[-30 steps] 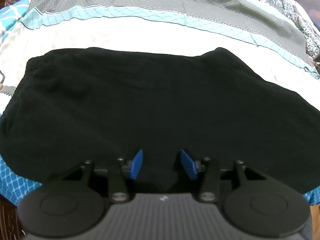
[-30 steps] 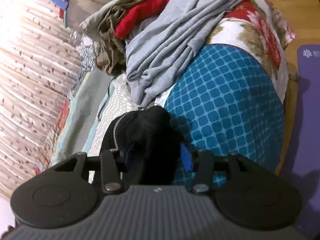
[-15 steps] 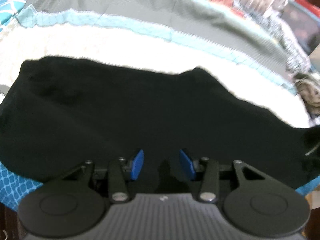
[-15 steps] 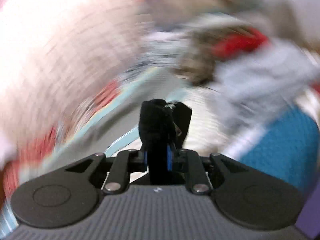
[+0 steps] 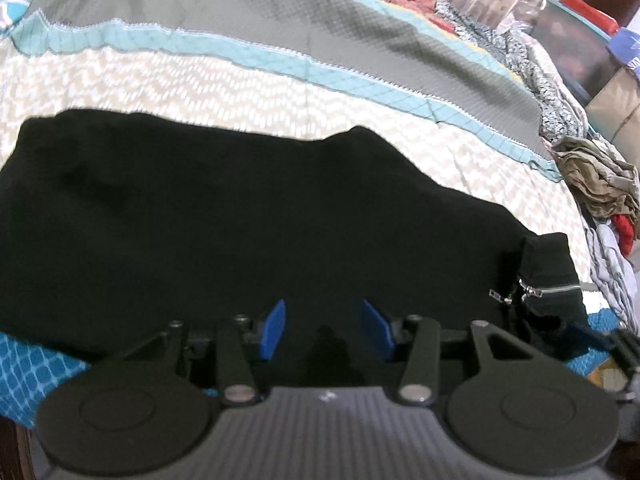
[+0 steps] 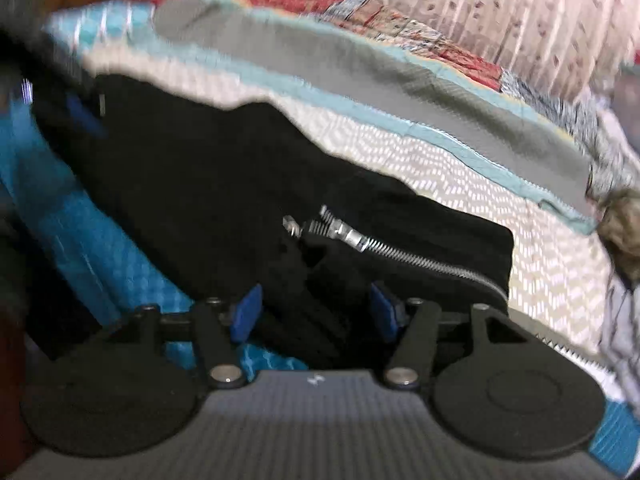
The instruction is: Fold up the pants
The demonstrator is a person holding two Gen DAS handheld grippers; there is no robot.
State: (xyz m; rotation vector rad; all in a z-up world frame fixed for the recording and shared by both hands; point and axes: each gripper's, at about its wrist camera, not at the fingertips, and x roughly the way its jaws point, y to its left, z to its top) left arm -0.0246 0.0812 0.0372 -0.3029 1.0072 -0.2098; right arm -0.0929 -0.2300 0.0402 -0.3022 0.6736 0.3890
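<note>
Black pants [image 5: 240,220] lie spread across the bed. My left gripper [image 5: 325,330] hovers over their near edge, its jaws opening a little, blue pads apart with black cloth beneath the gap and nothing pinched. The zippered cuff [image 5: 548,290] lies folded onto the right end of the pants. In the right wrist view the pants [image 6: 200,184] run off to the left. The zipper [image 6: 400,252] lies just ahead of my right gripper [image 6: 316,312]. Its jaws are opening, with the pads clear of the dark cloth between them.
A cream chevron bedspread [image 5: 200,84] lies under the pants, with a grey, teal-edged blanket [image 5: 280,12] beyond. A heap of loose clothes [image 5: 600,184] sits at the right. A blue patterned cover [image 5: 36,364] drapes the near bed edge. A curtain [image 6: 520,12] hangs behind.
My right gripper rolled and swung from facing the clothes heap to facing the pants, carrying the cuff, then let go. The left view tilted up slightly; the cuff now lies at its right.
</note>
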